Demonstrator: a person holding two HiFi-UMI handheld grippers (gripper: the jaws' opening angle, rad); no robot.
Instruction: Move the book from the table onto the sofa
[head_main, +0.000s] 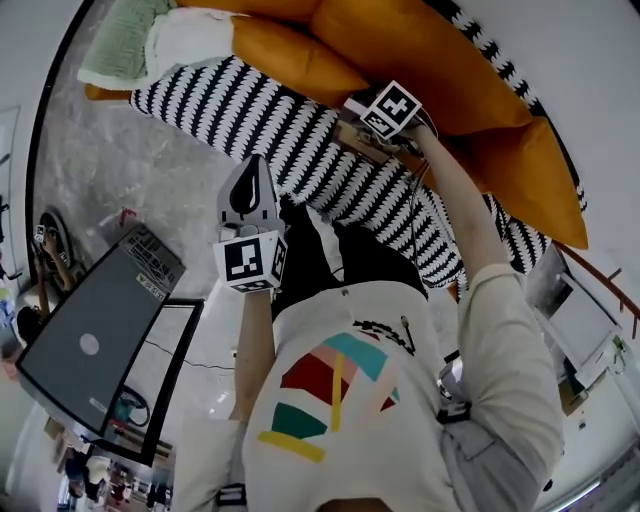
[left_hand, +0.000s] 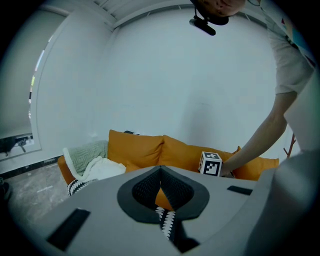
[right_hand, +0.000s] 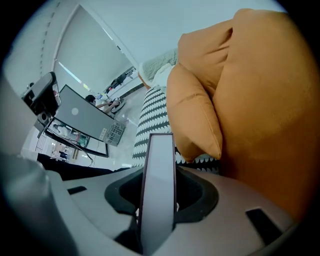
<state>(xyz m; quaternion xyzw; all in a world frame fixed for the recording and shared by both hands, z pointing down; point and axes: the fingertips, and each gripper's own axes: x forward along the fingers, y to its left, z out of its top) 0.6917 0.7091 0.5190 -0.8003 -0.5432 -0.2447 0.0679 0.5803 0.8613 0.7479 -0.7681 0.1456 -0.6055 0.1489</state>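
Right gripper (head_main: 372, 130) is out over the sofa (head_main: 250, 110), arm stretched long, nose tipped steeply down at the spot where the zigzag seat meets the orange cushions (head_main: 420, 50). And there's the book (right_hand: 159, 190), clamped edge-on between the right jaws. In the right gripper view its pale edge runs straight up the middle, a dark cover line on either side, both pads pressed against it. Behind the book's top end sits the black-and-white seat, with a plump orange cushion just to the right of it. Whether the book touches the seat, I can't tell from here.

Left gripper (head_main: 251, 170) hangs well apart from the action, held in front of the person's chest, its marker cube facing up at the head camera. Its jaws are together at the tips, and nothing is between them. Through the small gap behind the tips, the left gripper view shows only a sliver of orange cushion and zigzag cloth. The same view catches the right gripper's cube down at the cushion line, the bare forearm reaching in from the right.

At the far end of the sofa, a green blanket (head_main: 125, 40) lies beside a white pillow (head_main: 190, 40). Off to the left on the pale floor (head_main: 110, 170), a dark flat panel (head_main: 90, 340) with a small round mark, cluttered desks beyond it.
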